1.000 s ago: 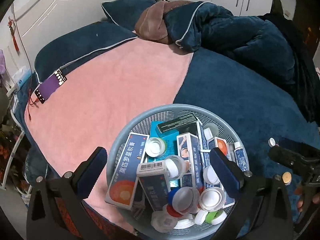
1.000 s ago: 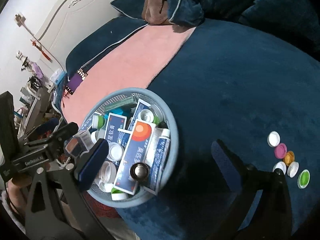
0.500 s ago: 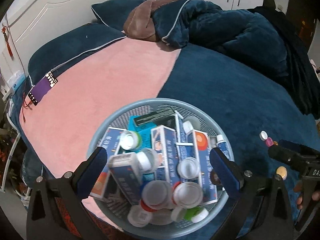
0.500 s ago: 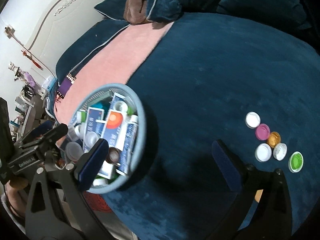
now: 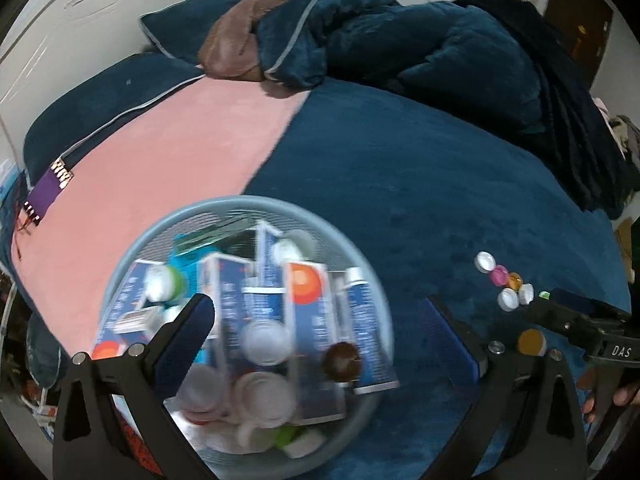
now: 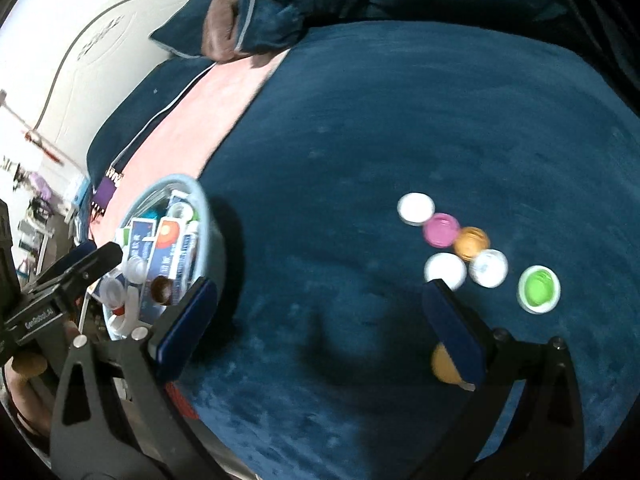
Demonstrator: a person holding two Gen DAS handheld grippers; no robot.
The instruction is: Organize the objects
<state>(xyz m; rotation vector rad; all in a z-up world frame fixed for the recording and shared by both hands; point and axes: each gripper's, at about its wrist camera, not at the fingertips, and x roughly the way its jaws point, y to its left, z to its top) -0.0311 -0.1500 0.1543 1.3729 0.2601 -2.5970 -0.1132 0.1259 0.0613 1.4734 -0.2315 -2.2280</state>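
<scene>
A: Left wrist view: your basket (image 5: 362, 258) is motion-blurred, labels unreadable. The left finger (image 5: 188, 336) covers its near-left contents. It sits on the blue blanket (image 5: 400, 168), left edge over the pink sheet (image 5: 168, 152). I count about four blue-and-white boxes (image 5: 308, 320), one tube (image 5: 366, 332), one brown cap (image 5: 341, 366); the pale lids underneath are too smeared to count.

B: Grippers?

A: Your left gripper (image 5: 320, 340) is spread wide, nothing between the pads. Your right gripper (image 6: 320, 316) is likewise spread, empty.

B: Loose caps?

A: Right wrist view: six clustered right of the basket (image 6: 208, 216), well apart from it: three white (image 6: 416, 208), one pink (image 6: 440, 230), one orange (image 6: 472, 243), one green (image 6: 539, 289). A seventh, yellow (image 6: 442, 364), is half hidden behind your right finger (image 6: 452, 336).
</scene>
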